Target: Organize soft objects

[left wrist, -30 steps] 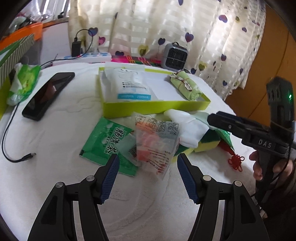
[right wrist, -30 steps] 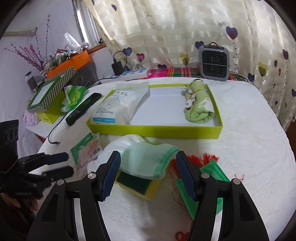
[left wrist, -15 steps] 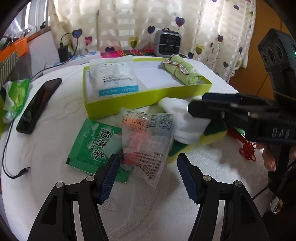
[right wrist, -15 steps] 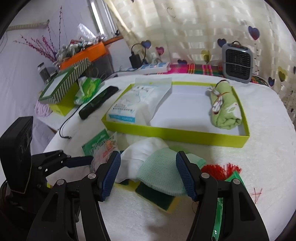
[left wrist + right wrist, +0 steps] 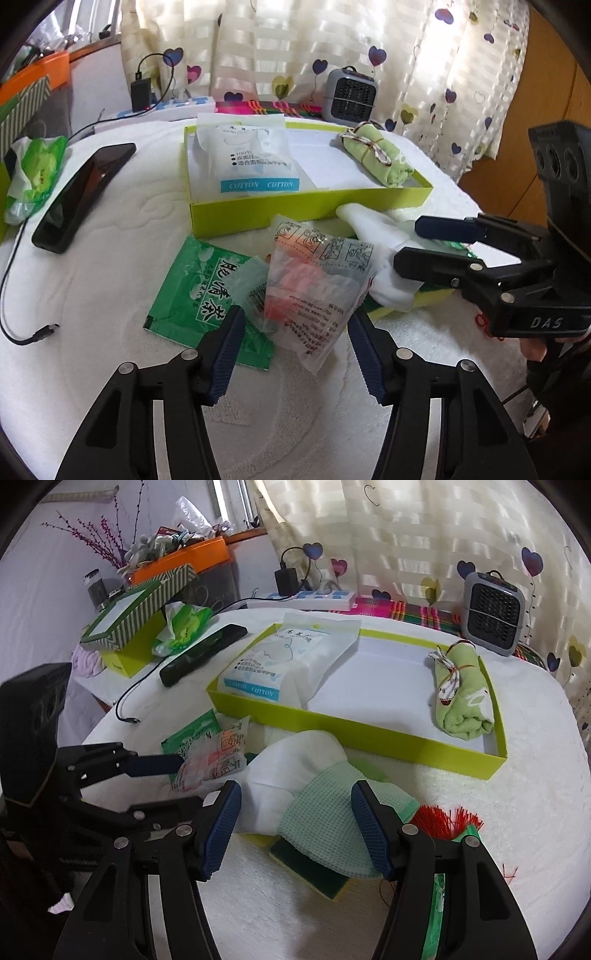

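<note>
My left gripper (image 5: 295, 350) straddles a clear plastic packet (image 5: 314, 291) with orange contents; its jaws are closing, and the pads stand just clear of the packet's sides. Under the packet lies a green sachet (image 5: 195, 288). My right gripper (image 5: 295, 823) is open around a white cloth (image 5: 295, 764) and a mint mesh cloth (image 5: 325, 812) that lie on a yellow-green sponge (image 5: 314, 867). The yellow-green tray (image 5: 295, 210) behind holds a cotton pack (image 5: 251, 162) and a rolled green towel (image 5: 380, 158). In the left wrist view the right gripper (image 5: 410, 242) hovers over the white cloth (image 5: 384, 236).
A black phone (image 5: 85, 192) and a loose cable (image 5: 22, 332) lie left of the tray, beside a green tissue pack (image 5: 33, 173). A small grey heater (image 5: 351, 96) and a power strip (image 5: 321, 596) stand at the back. A red tassel (image 5: 447, 819) lies right of the sponge.
The left gripper has come closer to the clear packet and its jaws have narrowed. The right gripper has moved left, over the white cloth, and rolled slightly.
</note>
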A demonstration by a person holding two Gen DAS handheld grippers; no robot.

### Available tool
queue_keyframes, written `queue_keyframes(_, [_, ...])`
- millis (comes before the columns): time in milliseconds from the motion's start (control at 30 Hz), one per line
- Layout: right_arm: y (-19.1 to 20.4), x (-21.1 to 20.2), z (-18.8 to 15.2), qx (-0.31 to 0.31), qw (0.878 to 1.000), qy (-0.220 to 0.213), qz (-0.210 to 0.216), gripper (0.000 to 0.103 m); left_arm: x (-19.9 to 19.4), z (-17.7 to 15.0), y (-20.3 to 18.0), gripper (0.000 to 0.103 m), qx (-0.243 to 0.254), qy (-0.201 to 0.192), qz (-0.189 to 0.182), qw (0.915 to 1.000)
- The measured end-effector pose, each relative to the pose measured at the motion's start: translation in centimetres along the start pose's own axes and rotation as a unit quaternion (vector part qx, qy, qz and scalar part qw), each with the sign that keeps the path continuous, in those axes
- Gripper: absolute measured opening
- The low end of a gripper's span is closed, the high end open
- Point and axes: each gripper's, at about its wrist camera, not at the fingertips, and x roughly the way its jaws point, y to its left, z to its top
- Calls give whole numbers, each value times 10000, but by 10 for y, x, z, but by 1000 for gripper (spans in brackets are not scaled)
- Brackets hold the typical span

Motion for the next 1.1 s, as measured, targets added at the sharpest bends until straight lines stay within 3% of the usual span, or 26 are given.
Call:
queue_keyframes(167, [-3,-2,-2,21,10000,-32,-38,43,3,2,3,45,-131,12,-101,9999])
queue_keyframes(367, [-2,-2,-2,26,10000,-47,24,31,8,5,-1,40,-7,54,-79,10000])
queue_keyframes(467, [-1,-3,-3,-2,10000,-61,41,25,9,7,-1,29,2,2,-104,9999])
queue_keyframes(533, [-1,-3,-4,11,10000,-67,61,23,8,6,-1,20,0,-20,-85,10000])
queue_keyframes(733, [-3,-6,-5,74,9999,-114,79,22,0,7,2,7,-73,-194,-86,9997])
queue_keyframes(1100, [-6,-10,-8,162,9996,-230,64,13,-9,8,3,7,-135,-321,-10,9994])
